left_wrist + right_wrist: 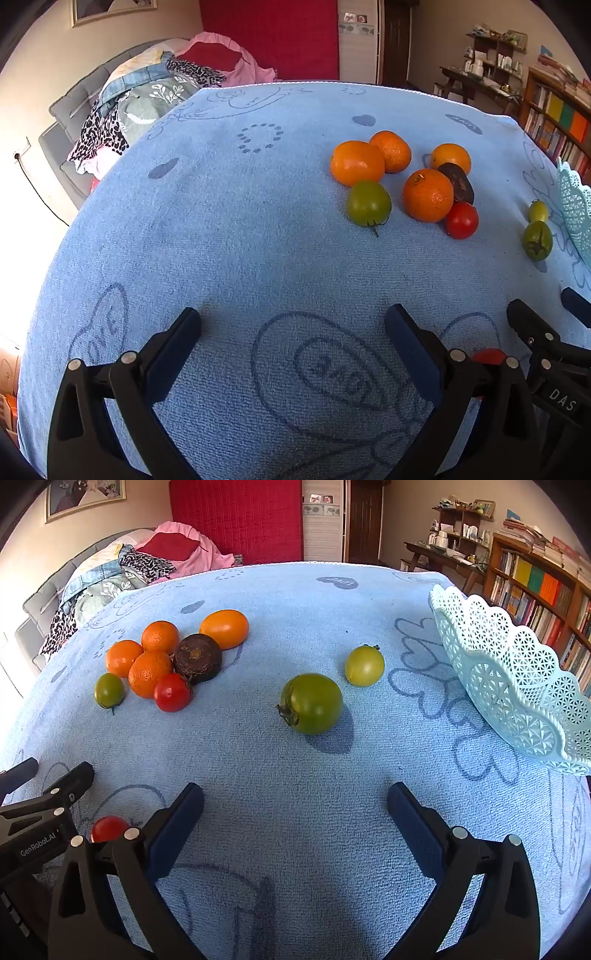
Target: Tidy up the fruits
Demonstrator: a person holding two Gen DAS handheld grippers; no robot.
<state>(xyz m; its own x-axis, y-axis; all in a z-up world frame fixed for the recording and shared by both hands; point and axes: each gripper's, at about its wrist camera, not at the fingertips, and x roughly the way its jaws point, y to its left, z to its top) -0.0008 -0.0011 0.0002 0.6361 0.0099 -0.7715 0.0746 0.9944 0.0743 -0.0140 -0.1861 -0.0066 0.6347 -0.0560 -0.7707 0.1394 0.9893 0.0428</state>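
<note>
Fruit lies scattered on a table draped in a blue towel (295, 812), both hand-held grippers hovering low over its near edge. The left gripper (293, 321) has its jaws spread wide with nothing between them; the right gripper (295, 794) is likewise wide open and empty.

Toward the far left of the towel in the right wrist view sits a cluster: three round oranges (150, 674), an oval orange fruit (224, 628) lying with its long axis roughly parallel to the far edge, a dark brown fruit (197, 658) with its stem end turned toward the camera, a red tomato (172, 692) touching it, and a small green tomato (109, 690) at the cluster's left.

Nearer the middle, a large green tomato (312, 703) lies on its side, stem pointing left. A yellow-green tomato (364, 665) rests just beyond it. A pale lattice basket (517, 686) stands at the right edge. Another red tomato (109, 828) sits by the near edge, between the two grippers.
</note>
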